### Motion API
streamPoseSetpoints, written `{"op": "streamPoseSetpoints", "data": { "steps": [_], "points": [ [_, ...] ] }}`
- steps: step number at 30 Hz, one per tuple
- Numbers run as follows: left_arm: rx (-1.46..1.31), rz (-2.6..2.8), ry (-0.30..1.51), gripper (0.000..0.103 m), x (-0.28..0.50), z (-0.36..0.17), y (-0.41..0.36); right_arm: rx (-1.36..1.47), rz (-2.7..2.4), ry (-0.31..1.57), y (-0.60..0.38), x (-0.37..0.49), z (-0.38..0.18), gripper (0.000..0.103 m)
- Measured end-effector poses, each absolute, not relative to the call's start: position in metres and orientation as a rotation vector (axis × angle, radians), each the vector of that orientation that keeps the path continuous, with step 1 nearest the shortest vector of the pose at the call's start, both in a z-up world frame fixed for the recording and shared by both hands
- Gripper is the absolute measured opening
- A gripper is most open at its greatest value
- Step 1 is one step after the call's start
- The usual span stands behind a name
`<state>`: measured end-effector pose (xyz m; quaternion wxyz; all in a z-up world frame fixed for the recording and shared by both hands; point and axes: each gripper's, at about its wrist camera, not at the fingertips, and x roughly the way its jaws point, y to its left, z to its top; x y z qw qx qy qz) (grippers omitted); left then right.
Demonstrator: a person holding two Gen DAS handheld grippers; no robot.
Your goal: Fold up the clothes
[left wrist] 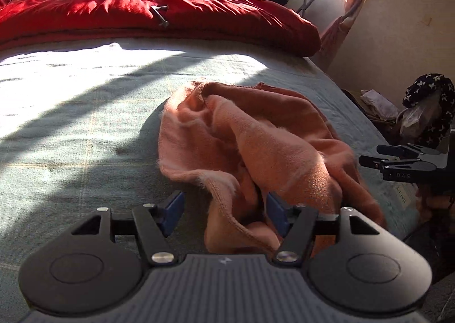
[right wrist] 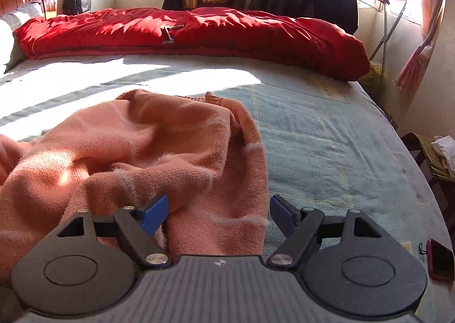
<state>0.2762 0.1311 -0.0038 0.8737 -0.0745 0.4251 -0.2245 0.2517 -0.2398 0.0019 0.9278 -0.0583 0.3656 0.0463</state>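
Sweater (left wrist: 256, 147), salmon pink, crumpled on bed (left wrist: 71, 129); left tool (left wrist: 224, 216) and right tool (right wrist: 217, 213) both spread, gripping nothing, cloth between pads.

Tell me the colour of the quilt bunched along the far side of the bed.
Bright red quilt, seen best in the right wrist view.

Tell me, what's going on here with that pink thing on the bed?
A person holds two sets of tongs and is folding clothes on a bed. A crumpled salmon-pink sweater lies on the grey-green cover, not yet folded flat. Both the left tongs and the right tongs stand open just above the sweater's near edge, gripping nothing. A red quilt is bunched along the far side of the bed.
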Motion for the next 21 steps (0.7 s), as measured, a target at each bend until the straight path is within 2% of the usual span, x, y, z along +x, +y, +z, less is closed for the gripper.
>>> {"op": "streamPoseSetpoints", "data": {
  "steps": [4,7,8,9,10,12,14,17,21],
  "points": [
    [-0.196,-0.542,0.917,0.063,0.281,-0.023,0.132,-0.103,0.071,0.741,-0.231,0.246,0.011,0.083],
    [-0.224,-0.612,0.906,0.057,0.287,-0.030,0.131,-0.120,0.064,0.747,-0.218,0.238,0.014,0.083],
    [-0.227,-0.630,0.901,0.045,0.289,-0.031,0.130,-0.122,0.064,0.748,-0.215,0.235,0.015,0.083],
    [-0.222,-0.643,0.894,0.039,0.291,-0.032,0.129,-0.125,0.064,0.749,-0.212,0.232,0.016,0.083],
    [-0.213,-0.649,0.887,0.037,0.293,-0.034,0.128,-0.125,0.064,0.748,-0.210,0.229,0.017,0.083],
    [-0.187,-0.650,0.868,0.024,0.294,-0.036,0.128,-0.123,0.061,0.745,-0.207,0.222,0.018,0.083],
    [-0.114,-0.621,0.828,0.019,0.291,-0.035,0.128,-0.120,0.056,0.744,-0.206,0.217,0.018,0.083],
    [-0.003,-0.560,0.768,0.016,0.288,-0.032,0.133,-0.100,0.045,0.749,-0.206,0.212,0.018,0.083],
    [0.006,-0.464,0.775,0.015,0.294,-0.026,0.159,-0.093,0.029,0.756,-0.205,0.209,0.019,0.083]
  ]
}}
